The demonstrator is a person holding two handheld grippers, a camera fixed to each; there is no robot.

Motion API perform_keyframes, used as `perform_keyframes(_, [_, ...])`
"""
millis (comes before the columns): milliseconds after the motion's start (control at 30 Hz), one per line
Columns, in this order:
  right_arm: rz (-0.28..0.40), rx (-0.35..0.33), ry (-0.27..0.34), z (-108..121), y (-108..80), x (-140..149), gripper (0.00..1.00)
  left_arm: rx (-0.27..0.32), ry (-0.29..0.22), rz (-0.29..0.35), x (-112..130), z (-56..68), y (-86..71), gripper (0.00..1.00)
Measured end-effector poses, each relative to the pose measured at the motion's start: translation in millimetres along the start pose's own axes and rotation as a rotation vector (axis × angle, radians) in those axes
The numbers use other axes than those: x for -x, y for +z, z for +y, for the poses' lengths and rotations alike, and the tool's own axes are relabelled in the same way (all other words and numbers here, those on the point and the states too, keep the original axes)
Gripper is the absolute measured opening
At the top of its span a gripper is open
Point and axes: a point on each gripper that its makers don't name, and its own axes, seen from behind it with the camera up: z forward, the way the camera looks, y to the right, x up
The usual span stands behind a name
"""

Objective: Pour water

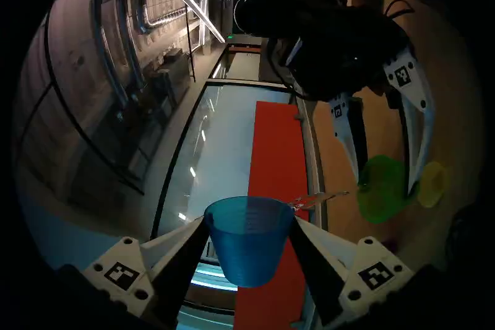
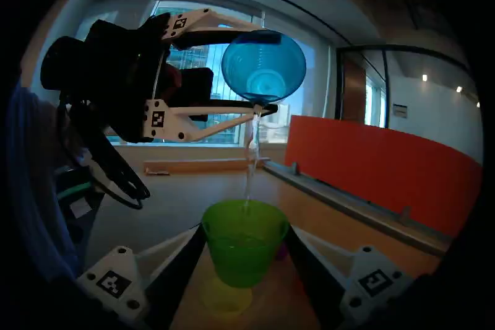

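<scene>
Bench (image 2: 185, 194): wooden top, running along under both tools; it also shows in the left gripper view (image 1: 445, 132).

Panel (image 2: 383, 163): red, upright, standing along the far edge of the bench; in the left gripper view it appears as a long red strip (image 1: 278, 156) beside the wood.

Left tool (image 1: 249, 225): partly open, both fingers pressed on the sides of the blue cup (image 1: 249, 246); in the right gripper view this tool (image 2: 266, 70) is held high above the bench, turned on its side, one finger above the cup and one below.

Right tool (image 2: 245, 234): partly open, both fingers pressed on the sides of the green cup (image 2: 244, 249); in the left gripper view it (image 1: 385, 181) hangs below and beyond the blue cup, fingers either side of the green cup (image 1: 380, 189).

Blue cup (image 2: 263, 64): translucent, tipped far over, mouth facing the right tool's camera, rim directly above the green cup.

Green cup: translucent, upright, mouth open upward.

Yellow cup (image 1: 432, 184): just beside the green cup, outside the right tool's finger; in the right gripper view it (image 2: 226, 299) sits low, under the green cup; contact between them cannot be told.

Water (image 2: 249, 156): a thin stream leaving the lower lip of the blue cup and falling into the green cup; in the left gripper view it (image 1: 315, 198) shows as a pale thread off the blue rim.
</scene>
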Motion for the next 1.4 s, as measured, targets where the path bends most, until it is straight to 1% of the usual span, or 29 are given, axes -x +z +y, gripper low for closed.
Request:
perform_keyframes(300, [0.002,0.002,0.000,-0.7,0.9,-0.5,0.92,-0.001,0.043,0.005,-1.7,-5.2,2.1,0.87])
perform_keyframes(600, [0.004,0.005,-0.002,-0.5,0.7,-1.7,0.92,-0.001,0.089,-0.002,-2.0,-4.6,-0.4,0.87])
perform_keyframes(900, [0.008,0.009,-0.001,1.0,2.8,-2.3,0.92,-0.008,0.155,-0.001,-5.6,-3.7,-3.1,0.87])
perform_keyframes(1000, [0.009,0.010,0.000,1.2,3.2,-2.7,0.92,-0.012,0.164,0.000,-7.5,-1.1,-4.7,0.87])
perform_keyframes(1100, [0.011,0.011,0.002,1.5,3.6,-3.3,0.92,-0.012,0.166,0.002,-9.1,1.1,-5.8,0.87])
perform_keyframes(1200, [0.012,0.011,0.003,1.3,4.0,-3.7,0.92,-0.012,0.170,0.002,-8.8,0.8,-5.1,0.87])
perform_keyframes(1300, [0.013,0.010,0.002,0.8,3.8,-4.0,0.92,-0.013,0.159,-0.001,-6.5,-0.9,-3.2,0.87])
perform_keyframes(1400, [0.013,0.012,0.001,0.4,3.7,-4.3,0.92,-0.013,0.116,-0.009,-2.5,-2.3,-1.3,0.87])
